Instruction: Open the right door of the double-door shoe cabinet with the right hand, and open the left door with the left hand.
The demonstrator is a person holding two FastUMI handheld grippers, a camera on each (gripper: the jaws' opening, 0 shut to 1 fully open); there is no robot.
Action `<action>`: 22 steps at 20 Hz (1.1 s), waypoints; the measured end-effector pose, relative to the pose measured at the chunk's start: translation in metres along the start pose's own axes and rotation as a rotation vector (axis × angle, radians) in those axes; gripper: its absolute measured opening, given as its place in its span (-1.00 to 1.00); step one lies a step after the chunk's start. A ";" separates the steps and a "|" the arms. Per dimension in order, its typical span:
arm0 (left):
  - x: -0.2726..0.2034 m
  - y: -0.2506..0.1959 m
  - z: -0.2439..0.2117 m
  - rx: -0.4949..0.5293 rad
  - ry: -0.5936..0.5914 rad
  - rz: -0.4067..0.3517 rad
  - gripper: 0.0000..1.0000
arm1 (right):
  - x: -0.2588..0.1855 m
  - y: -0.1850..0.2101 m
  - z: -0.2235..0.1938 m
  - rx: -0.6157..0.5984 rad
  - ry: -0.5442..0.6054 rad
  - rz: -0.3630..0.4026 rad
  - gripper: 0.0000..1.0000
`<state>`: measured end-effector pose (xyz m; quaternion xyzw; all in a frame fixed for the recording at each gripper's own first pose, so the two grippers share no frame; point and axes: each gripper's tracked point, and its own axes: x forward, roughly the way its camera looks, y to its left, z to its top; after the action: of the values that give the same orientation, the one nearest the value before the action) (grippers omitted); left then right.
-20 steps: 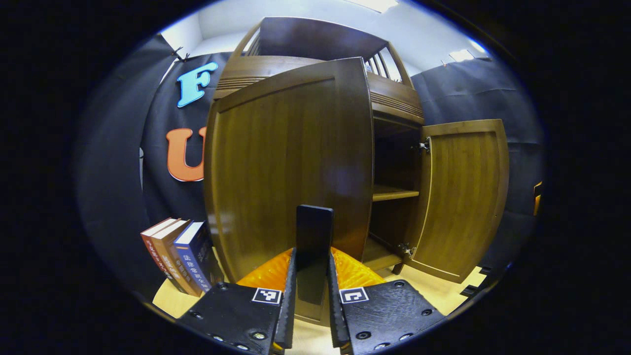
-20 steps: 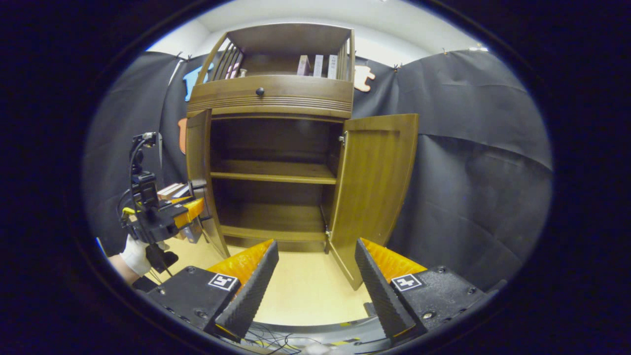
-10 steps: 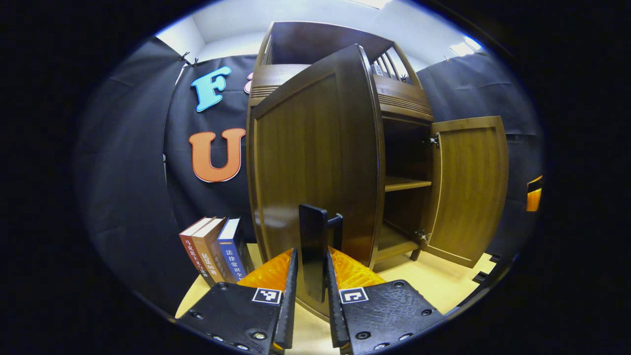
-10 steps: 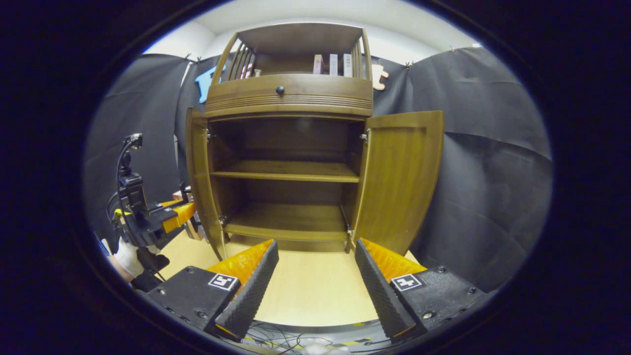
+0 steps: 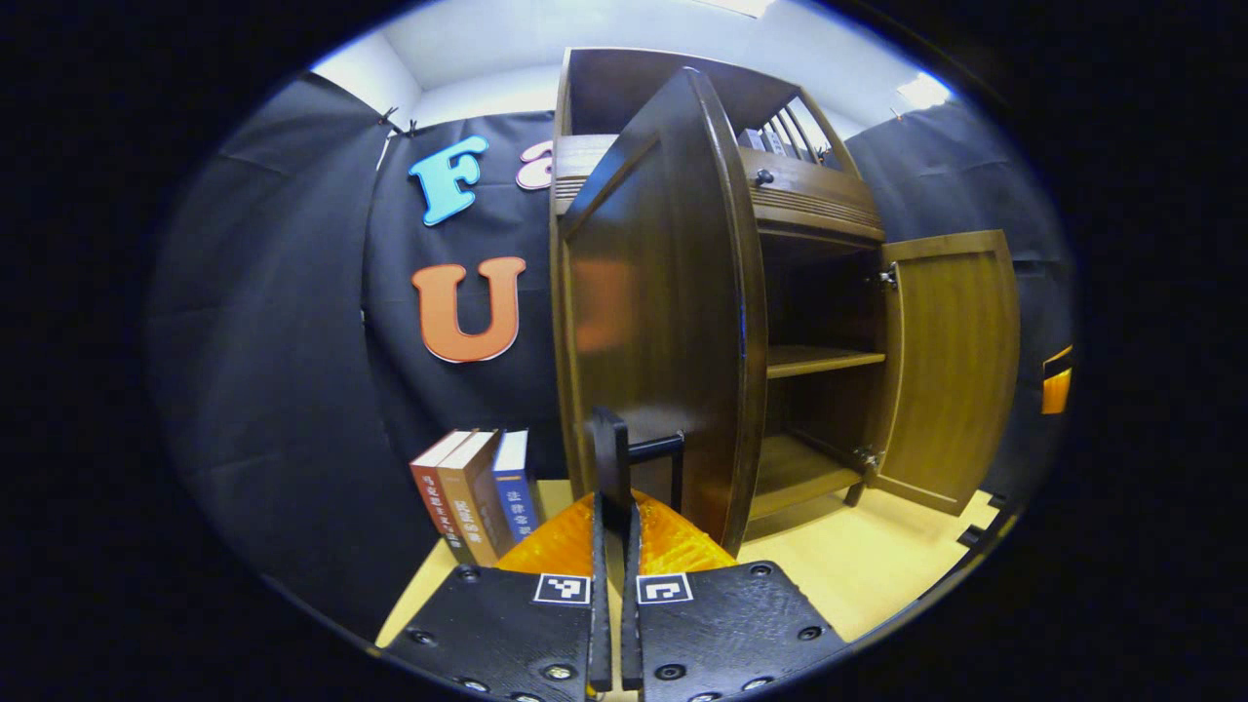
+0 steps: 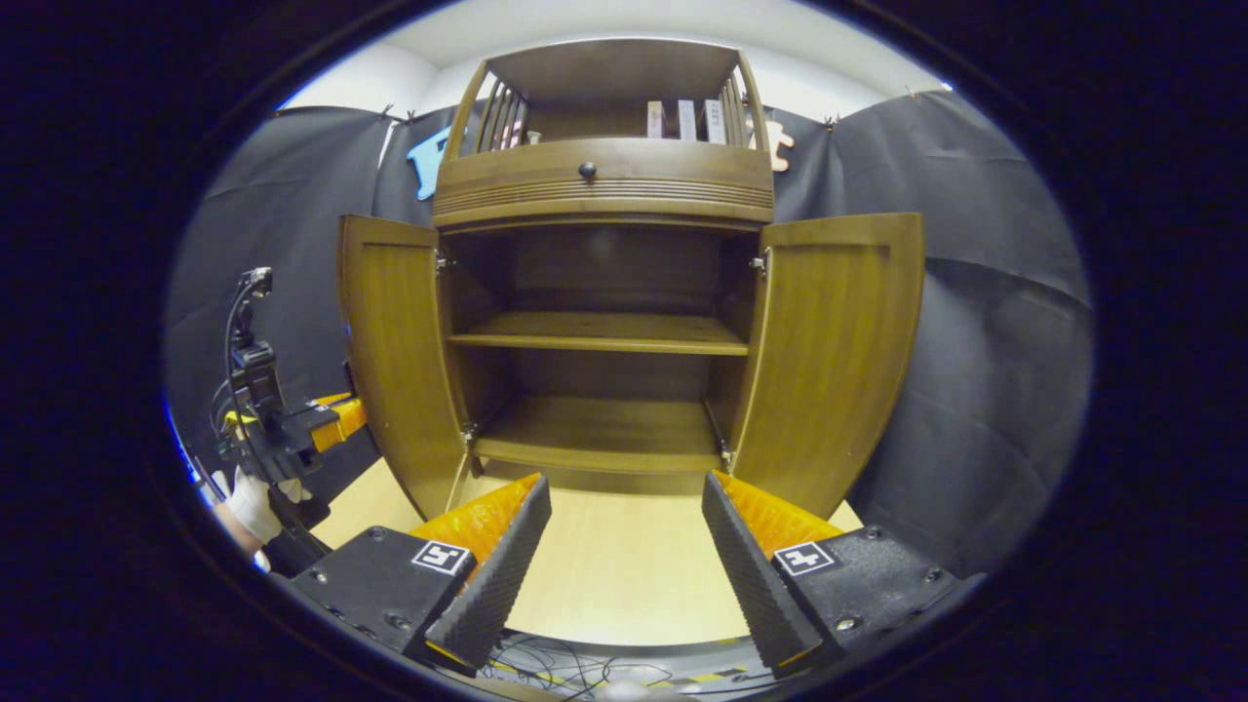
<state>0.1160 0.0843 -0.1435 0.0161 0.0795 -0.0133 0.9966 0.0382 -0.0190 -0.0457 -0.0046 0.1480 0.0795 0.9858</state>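
The wooden shoe cabinet (image 6: 604, 185) stands with both doors swung out. In the left gripper view, my left gripper (image 5: 611, 531) is shut on the dark handle (image 5: 611, 453) of the left door (image 5: 663, 322), which I see almost edge-on. The right door (image 5: 951, 361) hangs open farther right. In the right gripper view, my right gripper (image 6: 619, 541) is open with nothing between its fingers, back from the cabinet over the floor. The left door (image 6: 395, 351) and right door (image 6: 838, 351) flank the bare shelf (image 6: 600, 333). The left gripper (image 6: 336, 417) sits behind the left door, held by a gloved hand (image 6: 249, 497).
Three books (image 5: 473, 492) stand on the floor left of the cabinet, close to the left door. More books (image 6: 687, 119) stand on the cabinet's top shelf above a drawer with a knob (image 6: 587, 170). Black cloth walls close in both sides. Cables (image 6: 565, 673) lie by the near floor edge.
The left door has swung farther out to the left with my left gripper on its handle. The right gripper stays open and has shifted so the cabinet sits more centred.
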 end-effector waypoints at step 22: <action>0.005 0.079 -0.003 -0.097 -0.008 -0.264 -0.94 | -0.001 0.021 0.001 -0.005 0.026 0.081 0.97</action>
<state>0.1232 0.1634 -0.1450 -0.0428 0.0773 -0.1405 0.9861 0.0337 0.0014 -0.0442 -0.0023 0.1605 0.1197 0.9797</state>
